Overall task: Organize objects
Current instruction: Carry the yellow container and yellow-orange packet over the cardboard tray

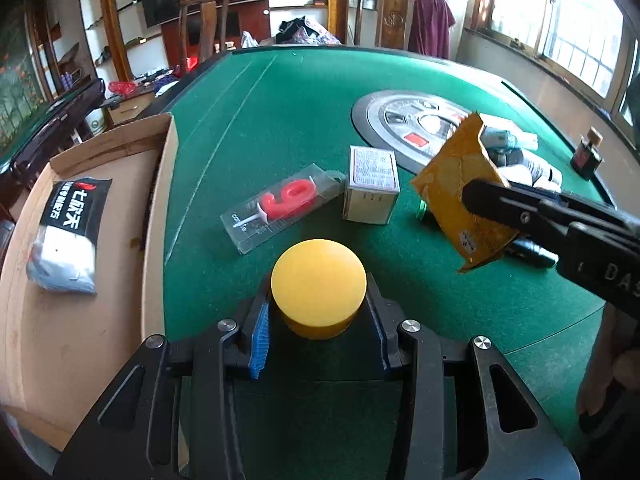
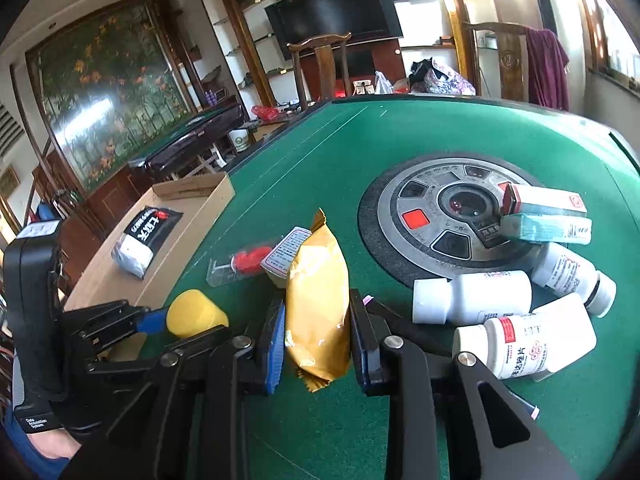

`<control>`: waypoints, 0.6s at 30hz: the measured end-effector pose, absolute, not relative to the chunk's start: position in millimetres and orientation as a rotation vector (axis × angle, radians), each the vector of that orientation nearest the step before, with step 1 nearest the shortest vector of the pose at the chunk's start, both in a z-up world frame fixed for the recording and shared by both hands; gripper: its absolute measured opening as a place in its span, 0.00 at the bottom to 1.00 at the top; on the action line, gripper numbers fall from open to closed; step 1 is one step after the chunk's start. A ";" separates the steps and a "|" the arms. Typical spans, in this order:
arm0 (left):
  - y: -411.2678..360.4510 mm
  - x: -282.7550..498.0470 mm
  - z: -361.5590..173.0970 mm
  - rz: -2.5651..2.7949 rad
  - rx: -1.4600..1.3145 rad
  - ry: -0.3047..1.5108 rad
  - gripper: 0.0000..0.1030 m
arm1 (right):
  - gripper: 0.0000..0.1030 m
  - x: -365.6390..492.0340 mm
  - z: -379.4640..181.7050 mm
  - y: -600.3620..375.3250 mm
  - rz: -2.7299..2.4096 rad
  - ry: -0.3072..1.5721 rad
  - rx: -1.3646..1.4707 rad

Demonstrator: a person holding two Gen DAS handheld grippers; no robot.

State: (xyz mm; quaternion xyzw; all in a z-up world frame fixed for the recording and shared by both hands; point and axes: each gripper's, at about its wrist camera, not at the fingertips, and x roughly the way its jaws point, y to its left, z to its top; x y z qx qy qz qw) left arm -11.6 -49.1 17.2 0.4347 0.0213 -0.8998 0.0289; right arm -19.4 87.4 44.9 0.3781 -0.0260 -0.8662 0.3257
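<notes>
Okay, my left hand-held gripper (image 1: 318,312) is clamped on the yellow round container (image 1: 319,286), and the right hand-held gripper (image 2: 318,334) pinches the gold snack pouch (image 2: 316,300); both are off the green surface (image 1: 288,120). Risk: the slick pouch slips. The cardboard tray (image 1: 80,320) sits left; the candle pack (image 1: 280,208) and small box (image 1: 372,184) lie ahead, with bottles (image 2: 472,296) crowding the right.

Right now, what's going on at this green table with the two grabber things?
A person is sorting clutter with a pair of tongs in each hand. The left tongs are shut on a yellow round container; the right tongs are shut on a golden snack packet, both lifted above the green table. A cardboard tray on the left already holds one black-and-white pack. White bottles, boxes and a packaged red candle still lie on the felt.
</notes>
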 end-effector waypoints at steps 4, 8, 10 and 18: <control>-49.0 -10.2 24.8 -2.793 1.308 0.092 0.39 | 0.27 -19.0 43.1 86.6 -2.251 -0.085 1.005; -51.8 -4.4 34.3 -2.829 1.285 0.087 0.39 | 0.27 -16.0 45.4 85.8 -2.263 -0.073 0.989; -59.2 0.6 38.5 -2.838 1.272 0.092 0.39 | 0.27 -12.0 48.6 84.0 -2.274 -0.059 0.970; -93.6 12.1 48.7 -2.884 1.219 0.179 0.39 | 0.27 -10.3 53.3 74.2 -2.298 -0.080 0.956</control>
